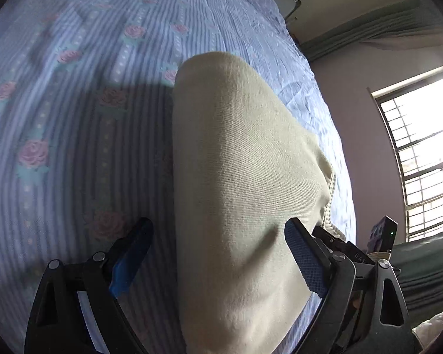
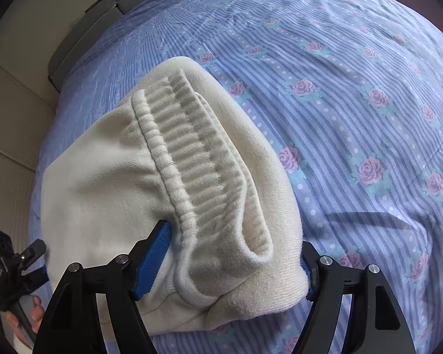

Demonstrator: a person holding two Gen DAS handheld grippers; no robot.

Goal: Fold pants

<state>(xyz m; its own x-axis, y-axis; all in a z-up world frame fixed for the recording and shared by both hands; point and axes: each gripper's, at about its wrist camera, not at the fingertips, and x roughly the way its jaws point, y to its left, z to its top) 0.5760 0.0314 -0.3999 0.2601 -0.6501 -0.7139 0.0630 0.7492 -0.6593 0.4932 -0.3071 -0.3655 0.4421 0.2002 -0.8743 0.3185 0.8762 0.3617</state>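
Cream knit pants [image 1: 236, 177] lie folded on a blue striped bedsheet with pink roses [image 1: 73, 118]. In the left wrist view my left gripper [image 1: 215, 247] is open, its blue-padded fingers [image 1: 307, 265] straddling the fabric's near end. In the right wrist view the pants [image 2: 103, 194] show their ribbed waistband [image 2: 192, 159] bunched on top. My right gripper [image 2: 236, 256] is open, one finger [image 2: 153, 253] to the left of the waistband and the other at the right edge of the fold. The left gripper also shows in the right wrist view [image 2: 29, 265] at the far left, held by a hand.
The bedsheet [image 2: 354, 118] stretches wide to the right of the pants. A grey bed frame [image 2: 82, 38] and tiled floor [image 2: 11, 112] lie at the left. In the left wrist view a barred window [image 1: 422, 153], green curtain [image 1: 369, 26] and green bedding [image 1: 428, 268] are at right.
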